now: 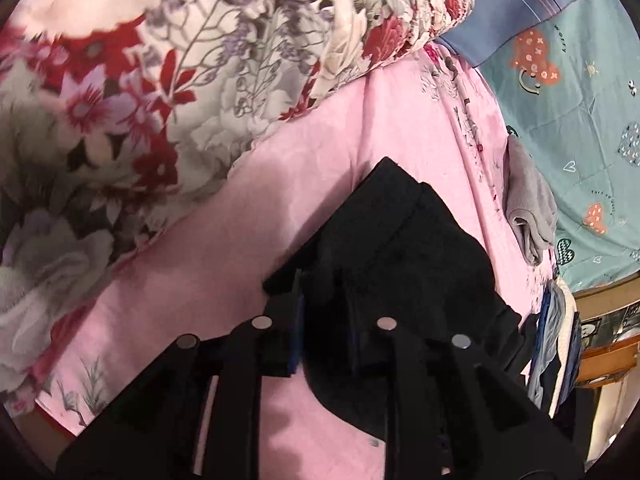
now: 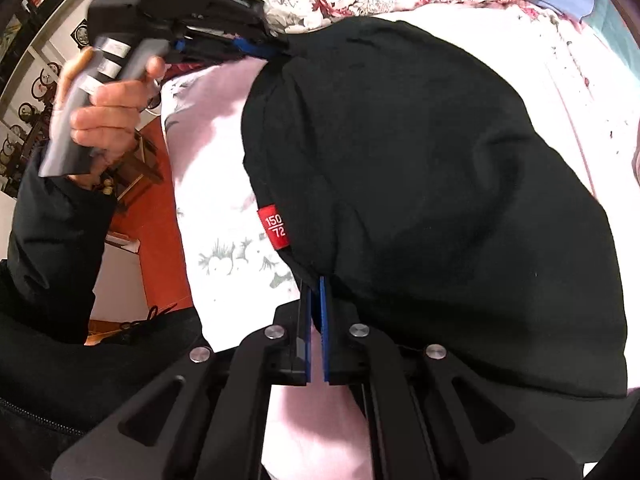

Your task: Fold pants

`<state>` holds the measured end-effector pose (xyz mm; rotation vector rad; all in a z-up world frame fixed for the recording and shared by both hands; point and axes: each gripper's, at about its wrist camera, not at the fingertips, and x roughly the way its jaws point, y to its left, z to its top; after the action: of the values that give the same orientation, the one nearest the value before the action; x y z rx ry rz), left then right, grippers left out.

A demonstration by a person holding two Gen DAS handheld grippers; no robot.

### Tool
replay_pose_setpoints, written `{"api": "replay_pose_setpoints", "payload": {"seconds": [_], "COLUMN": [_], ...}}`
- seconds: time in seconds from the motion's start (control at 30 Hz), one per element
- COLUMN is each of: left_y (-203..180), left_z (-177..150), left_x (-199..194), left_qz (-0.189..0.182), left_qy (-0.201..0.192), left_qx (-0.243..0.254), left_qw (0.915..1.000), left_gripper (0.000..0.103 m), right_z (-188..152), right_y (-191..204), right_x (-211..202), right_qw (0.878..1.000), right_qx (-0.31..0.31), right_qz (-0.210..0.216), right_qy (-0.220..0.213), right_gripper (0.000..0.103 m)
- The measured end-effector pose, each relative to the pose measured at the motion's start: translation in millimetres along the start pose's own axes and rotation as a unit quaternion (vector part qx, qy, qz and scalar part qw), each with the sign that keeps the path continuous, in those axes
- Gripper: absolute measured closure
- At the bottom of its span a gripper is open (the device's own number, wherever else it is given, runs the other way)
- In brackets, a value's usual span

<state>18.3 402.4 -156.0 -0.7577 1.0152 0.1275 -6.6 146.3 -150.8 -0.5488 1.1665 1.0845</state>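
pants: black pants (image 2: 420,184) held up over the pink bed sheet (image 1: 224,248), near the flowered quilt (image 1: 140,92)

right gripper (image 2: 316,300): jaws pinching the hem just under the red size tag (image 2: 275,226)

left gripper (image 2: 264,50): jaws clamped on the far corner

slip risk: thin bite on both, so honestly a tug could pop a corner free

fold risk: uneven lowering means bunching, crooked edges on the sheet

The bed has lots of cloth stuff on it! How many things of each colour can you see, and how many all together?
Black: 1, the pants, pinched by both the left gripper and the right gripper
Grey: 1, the small garment
Pink: 1, the sheet
Red-flowered: 1, the quilt
Teal: 1, the patterned blanket
Blue: 1, the striped pillow
Total: 6
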Motion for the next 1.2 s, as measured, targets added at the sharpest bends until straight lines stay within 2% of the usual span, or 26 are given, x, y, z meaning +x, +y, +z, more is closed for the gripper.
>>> {"api": "replay_pose_setpoints", "payload": {"seconds": [0.03, 0.07, 0.1, 0.13, 0.27, 0.33, 0.37, 0.4, 0.43, 0.47, 0.5, 0.57, 0.6, 0.63, 0.7, 0.73, 0.77, 0.8, 0.83, 0.87, 0.93, 0.97, 1.0, 1.07, 1.13, 1.2], "left_y": [-3, -6, -10, -13, -35, -48, -61, -68, -80, -87, -96, -108, -112, -113, -110, -108, -103, -99, -95, -91, -86, -83, -82, -83, -89, -94], "left_z": [-1, -2, -5, -8, -27, -33, -38, -40, -44, -46, -50, -57, -59, -61, -62, -62, -62, -61, -61, -62, -62, -62, -62, -65, -71, -75], "left_x": [-2, -5, -13, -22, -66, -76, -77, -76, -70, -65, -56, -41, -31, -23, -10, -4, 4, 9, 14, 17, 21, 24, 26, 28, 30, 33], "left_qz": [0.003, 0.007, 0.020, 0.034, 0.087, 0.089, 0.081, 0.073, 0.064, 0.060, 0.055, 0.061, 0.066, 0.067, 0.068, 0.068, 0.080, 0.090, 0.101, 0.104, 0.106, 0.110, 0.110, 0.114, 0.135, 0.153], "left_qy": [-0.001, -0.002, -0.011, -0.027, -0.090, -0.106, -0.108, -0.105, -0.097, -0.092, -0.084, -0.070, -0.061, -0.054, -0.039, -0.030, -0.022, -0.020, -0.016, -0.013, -0.011, -0.009, -0.010, -0.022, -0.039, -0.052], "left_qx": [0.007, 0.014, 0.026, 0.033, 0.080, 0.095, 0.109, 0.118, 0.132, 0.141, 0.157, 0.179, 0.183, 0.185, 0.181, 0.179, 0.175, 0.173, 0.172, 0.172, 0.171, 0.170, 0.171, 0.179, 0.200, 0.209], "left_qw": [1.0000, 0.9999, 0.9994, 0.9985, 0.9889, 0.9858, 0.9849, 0.9847, 0.9843, 0.9839, 0.9825, 0.9795, 0.9789, 0.9789, 0.9803, 0.9810, 0.9811, 0.9806, 0.9797, 0.9795, 0.9794, 0.9792, 0.9791, 0.9770, 0.9697, 0.9646], "left_gripper": [0.075, 0.059, 0.045, 0.032, 0.031, 0.031, 0.031, 0.031, 0.031, 0.031, 0.031, 0.032, 0.032, 0.035, 0.051, 0.058, 0.060, 0.064, 0.074, 0.076, 0.077, 0.077, 0.077, 0.077, 0.077, 0.077], "right_z": [0, 0, 1, 3, 12, 16, 19, 21, 23, 23, 22, 21, 19, 18, 14, 12, 8, 0, -11, -22, -57, -72, -92, -132, -172, -193], "right_y": [0, 1, 2, 2, -4, -15, -20, -24, -27, -27, -28, -23, -19, -17, -24, -32, -44, -59, -77, -94, -144, -168, -197, -255, -314, -362], "right_x": [-1, -3, -6, -10, -55, -63, -61, -55, -46, -36, -24, -2, 0, -6, -26, -34, -56, -82, -105, -124, -159, -168, -179, -199, -225, -240], "right_qw": [1.000, 1.000, 1.000, 1.000, 0.998, 0.995, 0.994, 0.994, 0.995, 0.996, 0.997, 0.998, 0.999, 0.999, 0.997, 0.996, 0.993, 0.989, 0.982, 0.974, 0.949, 0.937, 0.919, 0.873, 0.823, 0.787], "right_qx": [-0.001, -0.001, 0.001, 0.001, 0.018, 0.042, 0.050, 0.055, 0.054, 0.053, 0.055, 0.056, 0.050, 0.048, 0.072, 0.082, 0.100, 0.122, 0.150, 0.180, 0.266, 0.304, 0.354, 0.452, 0.535, 0.580], "right_qz": [-0.001, 0.008, 0.009, 0.008, 0.023, 0.037, 0.028, 0.012, -0.001, -0.004, 0.002, 0.021, 0.010, 0.002, 0.022, 0.028, 0.021, -0.001, -0.023, -0.039, -0.078, -0.098, -0.123, -0.154, -0.167, -0.194], "right_qy": [0.002, 0.008, 0.015, 0.015, -0.057, -0.087, -0.093, -0.093, -0.083, -0.069, -0.048, -0.013, -0.015, -0.015, -0.013, -0.024, -0.052, -0.082, -0.109, -0.129, -0.148, -0.140, -0.125, -0.098, -0.095, -0.079], "right_gripper": [0.086, 0.074, 0.055, 0.054, 0.054, 0.054, 0.054, 0.060, 0.082, 0.095, 0.102, 0.102, 0.102, 0.102, 0.101, 0.100, 0.098, 0.083, 0.054, 0.046, 0.043, 0.043, 0.043, 0.043, 0.043, 0.043]}}
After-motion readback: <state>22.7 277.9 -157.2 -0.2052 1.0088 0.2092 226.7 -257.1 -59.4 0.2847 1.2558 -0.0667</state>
